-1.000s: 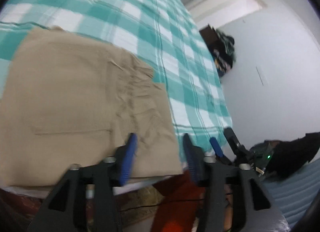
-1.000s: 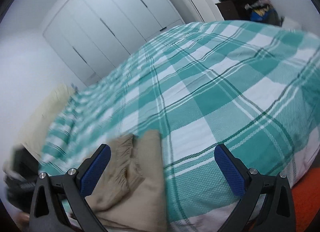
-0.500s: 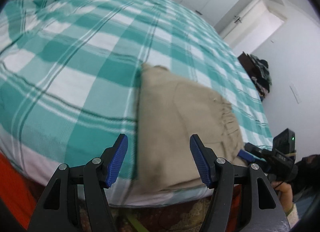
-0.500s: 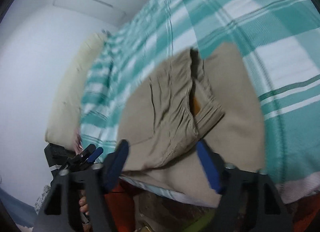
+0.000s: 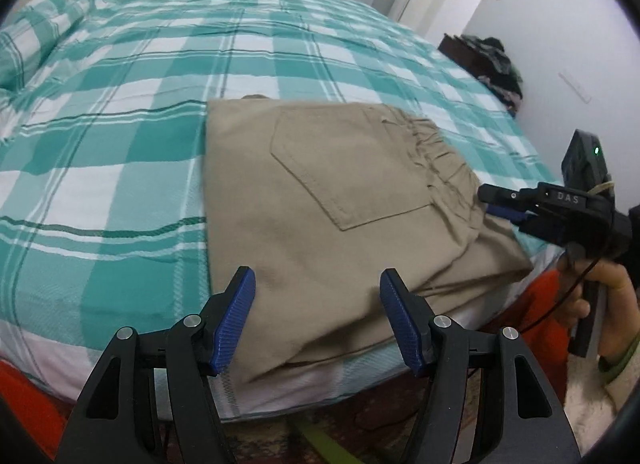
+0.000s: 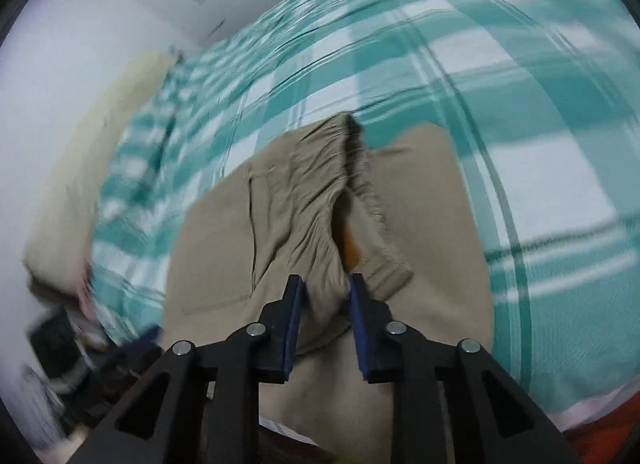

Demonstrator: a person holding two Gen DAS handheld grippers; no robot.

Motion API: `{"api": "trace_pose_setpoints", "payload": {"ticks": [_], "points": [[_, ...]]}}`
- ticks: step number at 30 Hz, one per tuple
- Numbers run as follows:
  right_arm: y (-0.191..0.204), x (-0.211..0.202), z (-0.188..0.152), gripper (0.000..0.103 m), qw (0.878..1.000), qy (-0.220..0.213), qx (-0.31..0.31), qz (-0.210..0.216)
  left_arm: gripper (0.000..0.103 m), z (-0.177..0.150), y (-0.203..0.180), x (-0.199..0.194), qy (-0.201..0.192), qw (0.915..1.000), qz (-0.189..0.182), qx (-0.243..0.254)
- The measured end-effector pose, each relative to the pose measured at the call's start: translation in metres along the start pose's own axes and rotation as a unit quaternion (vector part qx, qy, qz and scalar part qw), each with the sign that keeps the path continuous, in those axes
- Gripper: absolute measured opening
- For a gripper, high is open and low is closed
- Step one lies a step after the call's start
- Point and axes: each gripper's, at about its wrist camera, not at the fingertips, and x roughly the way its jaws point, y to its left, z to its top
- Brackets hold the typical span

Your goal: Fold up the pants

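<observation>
pants: khaki pants [image 5: 320, 200] lie folded into a thick rectangle at the near edge of the bed [image 5: 120, 112], back pocket up, elastic waistband toward the right claw; looks placed at the edge so both claws reach it without leaning over.
left claw: left gripper [image 5: 316, 320] is spread, nothing pinched; the pants' near folded edge sits just ahead of and between its pads, no contact visible. Probably lined up here to take the near left edge.
right claw: right gripper [image 6: 326, 296] is closing; a bunch of gathered waistband cloth [image 6: 320, 232] sits between the pads. Cloth bulges up from the narrow gap, pads look to be on it, so reads as a pinch forming on the waistband corner.
why waistband: likely grabbed at the elastic since it's the thickest, easiest handle for lifting the upper layers.
inside gap: orange patch [image 6: 350, 248] shows in the waistband opening just ahead of the right claw; can't tell what.
stage: judged mid-fold, pants already doubled, another fold or tidy left.
risk: grabbing only the top layer could pull the stack apart.
view: right wrist view is blurred, edges uncertain.
</observation>
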Motion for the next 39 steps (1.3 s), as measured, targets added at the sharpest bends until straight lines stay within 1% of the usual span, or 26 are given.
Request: {"api": "trace_pose_setpoints", "payload": {"ticks": [1, 3, 7, 9, 12, 15, 16, 17, 18, 19, 20, 21, 23, 25, 27, 29, 31, 32, 34, 36, 37, 39], "points": [[-0.006, -0.006, -0.004, 0.044, 1.0, -0.004, 0.011, 0.005, 0.066, 0.001, 0.002, 0.0, -0.001, 1.0, -0.005, -0.004], [-0.011, -0.013, -0.006, 0.063, 1.0, -0.005, 0.028, 0.012, 0.066, 0.002, 0.007, 0.001, -0.002, 0.9998, -0.014, -0.016], [-0.016, -0.007, -0.006, 0.064, 0.997, 0.018, 0.055, 0.042, 0.066, 0.002, 0.008, 0.004, -0.001, 0.9997, -0.017, -0.019], [-0.014, 0.005, 0.0, 0.064, 0.997, 0.031, 0.055, 0.039, 0.066, 0.002, 0.006, 0.003, -0.002, 0.9998, -0.015, -0.014], [-0.015, 0.021, 0.01, 0.064, 0.998, 0.038, 0.051, 0.012, 0.066, 0.0, 0.007, 0.001, -0.005, 0.9997, -0.021, -0.015], [-0.021, 0.028, 0.009, 0.066, 0.997, 0.034, 0.062, 0.013, 0.066, 0.001, 0.015, -0.004, -0.009, 0.9991, -0.029, -0.031], [-0.022, 0.027, 0.008, 0.063, 0.998, 0.033, 0.057, 0.014, 0.066, 0.003, 0.02, -0.008, -0.014, 0.9986, -0.03, -0.042], [-0.019, 0.027, 0.008, 0.056, 0.998, 0.036, 0.041, 0.011, 0.066, 0.005, 0.027, -0.012, -0.023, 0.9978, -0.029, -0.055], [-0.018, 0.026, 0.008, 0.037, 0.999, 0.04, 0.031, 0.009, 0.066, 0.008, 0.037, -0.018, -0.035, 0.9964, -0.029, -0.072], [-0.018, 0.023, 0.009, 0.029, 0.999, 0.041, 0.027, 0.021, 0.066, 0.009, 0.047, -0.023, -0.044, 0.9948, -0.027, -0.088], [-0.017, 0.017, 0.01, 0.025, 0.998, 0.032, 0.033, 0.038, 0.066, 0.011, 0.06, -0.029, -0.054, 0.9921, -0.022, -0.111], [-0.013, 0.011, 0.011, 0.023, 0.998, 0.023, 0.032, 0.05, 0.066, 0.011, 0.072, -0.034, -0.062, 0.9892, -0.019, -0.131], [0.002, -0.002, 0.013, 0.022, 0.998, 0.003, 0.018, 0.058, 0.066, 0.009, 0.09, -0.041, -0.071, 0.9836, -0.016, -0.165], [0.018, -0.018, 0.015, 0.022, 0.997, -0.015, 0.012, 0.079, 0.066, 0.006, 0.1, -0.047, -0.074, 0.9803, -0.014, -0.183], [0.029, -0.041, 0.016, 0.021, 0.994, -0.039, 0.011, 0.104, 0.066, 0.003, 0.099, -0.05, -0.074, 0.9807, -0.015, -0.18], [0.032, -0.064, 0.015, 0.021, 0.992, -0.058, 0.007, 0.11, 0.066, 0.003, 0.092, -0.05, -0.069, 0.9839, -0.015, -0.164], [0.025, -0.076, 0.009, 0.021, 0.993, -0.065, 0.008, 0.101, 0.066, 0.005, 0.081, -0.046, -0.057, 0.9886, -0.021, -0.138], [0.016, -0.075, 0.004, 0.021, 0.995, -0.059, 0.011, 0.085, 0.066, 0.006, 0.077, -0.044, -0.051, 0.9903, -0.026, -0.127], [-0.011, -0.06, -0.007, 0.021, 0.998, -0.036, 0.035, 0.043, 0.067, 0.007, 0.064, -0.04, -0.033, 0.9941, -0.04, -0.095], [-0.027, -0.041, -0.018, 0.021, 0.999, -0.015, 0.044, 0.008, 0.068, 0.006, 0.056, -0.039, -0.021, 0.9964, -0.043, -0.07], [-0.031, -0.035, -0.026, 0.021, 0.999, -0.019, 0.041, 0.0, 0.068, 0.004, 0.053, -0.04, -0.018, 0.9972, -0.041, -0.06], [-0.031, -0.032, -0.031, 0.021, 0.999, -0.033, 0.039, 0.001, 0.071, 0.002, 0.048, -0.039, -0.015, 0.9979, -0.04, -0.049]]}}
